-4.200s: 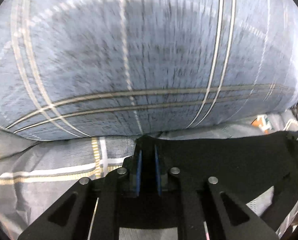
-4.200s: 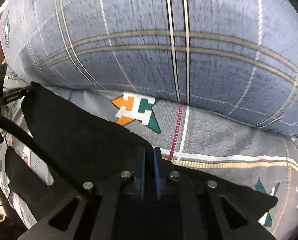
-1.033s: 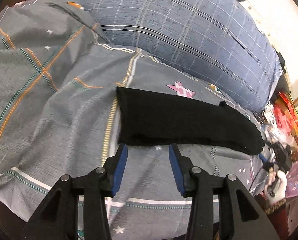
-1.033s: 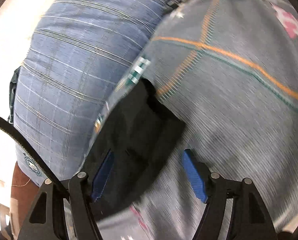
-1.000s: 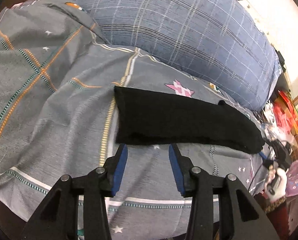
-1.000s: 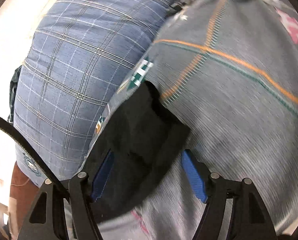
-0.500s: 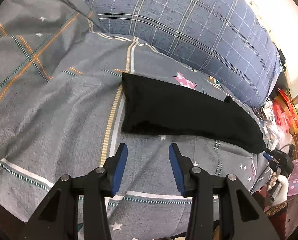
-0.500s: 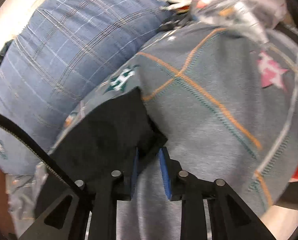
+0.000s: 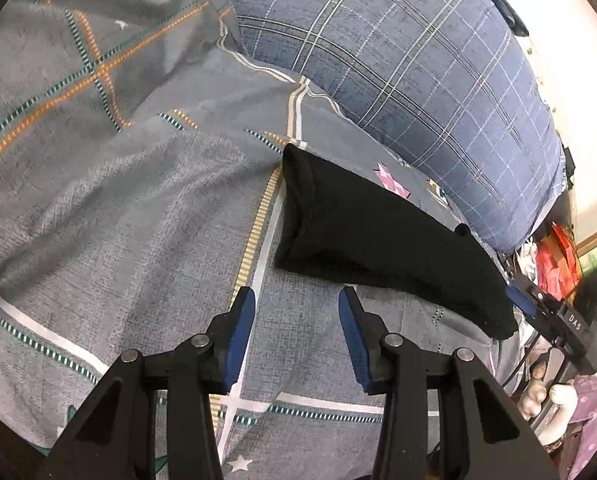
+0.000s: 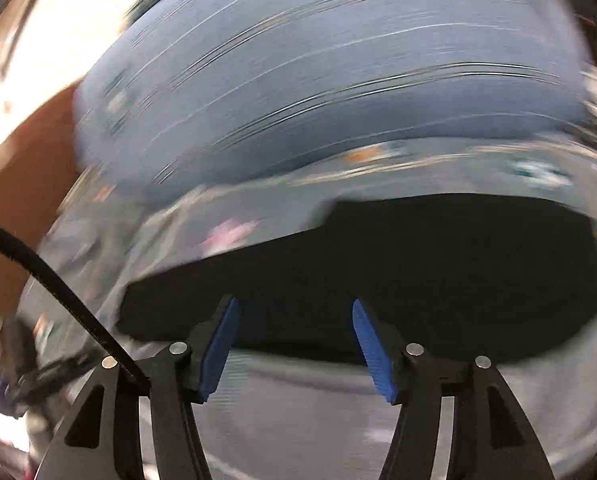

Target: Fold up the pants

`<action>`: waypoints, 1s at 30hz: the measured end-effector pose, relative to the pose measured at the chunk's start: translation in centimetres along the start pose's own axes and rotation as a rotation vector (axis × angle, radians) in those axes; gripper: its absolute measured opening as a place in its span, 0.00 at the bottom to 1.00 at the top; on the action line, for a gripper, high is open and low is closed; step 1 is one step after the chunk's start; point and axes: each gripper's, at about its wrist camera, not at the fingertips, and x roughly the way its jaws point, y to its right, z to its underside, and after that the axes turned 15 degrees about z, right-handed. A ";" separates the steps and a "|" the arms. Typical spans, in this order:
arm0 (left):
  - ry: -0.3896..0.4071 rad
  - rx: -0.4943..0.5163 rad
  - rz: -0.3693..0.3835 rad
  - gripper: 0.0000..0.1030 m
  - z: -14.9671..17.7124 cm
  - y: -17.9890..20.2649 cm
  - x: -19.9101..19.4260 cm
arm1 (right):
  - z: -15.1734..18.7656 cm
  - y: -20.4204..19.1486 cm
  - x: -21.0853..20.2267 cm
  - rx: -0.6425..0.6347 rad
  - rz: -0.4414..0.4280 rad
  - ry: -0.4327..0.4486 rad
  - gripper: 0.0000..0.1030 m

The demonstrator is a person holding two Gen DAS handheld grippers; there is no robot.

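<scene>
Left gripper (image 9: 296, 300): jaws spread, blue pads (image 9: 240, 332) bare, nothing between them; tips sit over the bedsheet just short of the pants' near edge, not touching the cloth. Right gripper (image 10: 294, 312): jaws opening, nothing pinched; pads apart with the pants' near edge behind and between the tips; right view heavily motion-blurred, contact cannot be told

Landmark: pants. Largest first:
- bedsheet (image 9: 138, 200), grey with orange and teal stripes, lies under the pants, rumpled to their left
- pillow (image 9: 418, 72), blue plaid, beyond the pants along their far side, just beside them
- pants (image 9: 378, 236), black, folded into a long narrow band lying flat on the sheet, thick folded end at left, thin end running right
- second gripper (image 9: 554, 320) at the pants' right end, a gloved hand (image 9: 554, 396) below it
</scene>
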 end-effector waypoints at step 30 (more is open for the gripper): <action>0.042 -0.024 0.094 0.29 -0.3 -1.6 -0.7 | -1.8 -27.6 13.7 -0.576 0.115 -0.265 0.13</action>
